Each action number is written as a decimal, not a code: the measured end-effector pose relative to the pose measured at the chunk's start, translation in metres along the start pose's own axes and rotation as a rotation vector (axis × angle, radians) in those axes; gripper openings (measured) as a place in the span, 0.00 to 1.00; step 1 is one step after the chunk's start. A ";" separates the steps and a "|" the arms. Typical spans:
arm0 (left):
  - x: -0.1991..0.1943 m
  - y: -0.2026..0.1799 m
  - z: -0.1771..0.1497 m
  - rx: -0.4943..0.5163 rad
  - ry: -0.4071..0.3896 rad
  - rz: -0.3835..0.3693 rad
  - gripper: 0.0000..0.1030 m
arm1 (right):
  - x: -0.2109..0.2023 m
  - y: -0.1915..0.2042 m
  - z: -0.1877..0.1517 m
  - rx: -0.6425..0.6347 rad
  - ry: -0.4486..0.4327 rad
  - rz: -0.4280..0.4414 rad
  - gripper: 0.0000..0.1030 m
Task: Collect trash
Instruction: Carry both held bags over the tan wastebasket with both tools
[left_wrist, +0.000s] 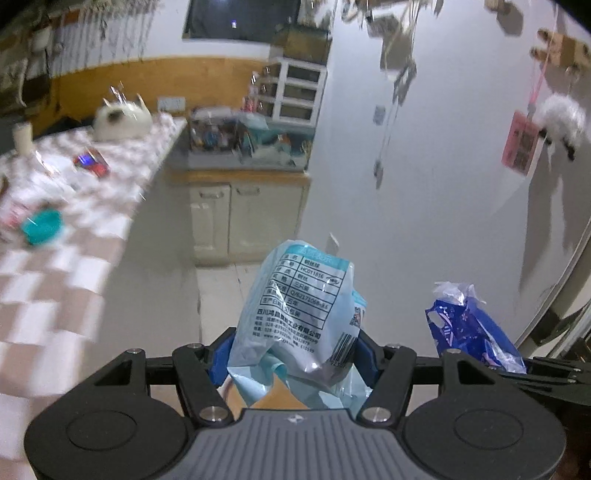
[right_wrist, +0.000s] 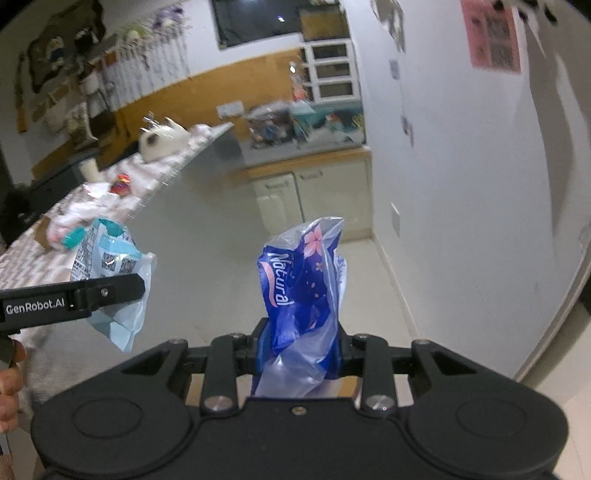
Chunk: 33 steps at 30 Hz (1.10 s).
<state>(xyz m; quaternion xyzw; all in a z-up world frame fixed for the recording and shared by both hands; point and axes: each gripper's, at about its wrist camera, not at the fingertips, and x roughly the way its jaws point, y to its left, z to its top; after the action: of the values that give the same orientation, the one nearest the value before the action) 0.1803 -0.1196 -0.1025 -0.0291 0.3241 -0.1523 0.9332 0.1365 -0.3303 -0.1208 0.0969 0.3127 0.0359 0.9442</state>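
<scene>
Two crumpled wrappers, pale printed bag (left_wrist: 299, 314) pinched in left hand-held gripper (left_wrist: 293, 354), blue floral bag (right_wrist: 299, 291) clamped in right hand-held gripper (right_wrist: 299, 354)

A dark blue plastic wrapper (right_wrist: 295, 291) at centre frame reads "Natural" in white lettering. At left, the black arm of the left gripper (right_wrist: 110, 291) carries "GenRobot.AI". The pale blue plastic bag (left_wrist: 295, 317) shows a printed table including "HCD11816", Chinese text and a barcode.

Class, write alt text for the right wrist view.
The right tongs clamp a crumpled blue plastic wrapper above a pale floor. At left, the left tongs hold a light blue packet beside a checked table.
</scene>
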 end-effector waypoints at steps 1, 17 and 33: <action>0.012 -0.001 -0.002 -0.002 0.020 -0.009 0.63 | 0.007 -0.004 -0.001 0.009 0.011 -0.006 0.32; 0.186 0.021 -0.036 -0.083 0.267 -0.010 0.63 | 0.157 -0.044 -0.032 0.166 0.232 -0.034 0.32; 0.320 0.067 -0.082 -0.168 0.396 0.051 0.63 | 0.302 -0.069 -0.086 0.351 0.374 -0.042 0.32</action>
<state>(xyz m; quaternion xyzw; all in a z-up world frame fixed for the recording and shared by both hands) 0.3854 -0.1491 -0.3680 -0.0679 0.5131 -0.1039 0.8493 0.3278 -0.3448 -0.3793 0.2445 0.4853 -0.0215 0.8392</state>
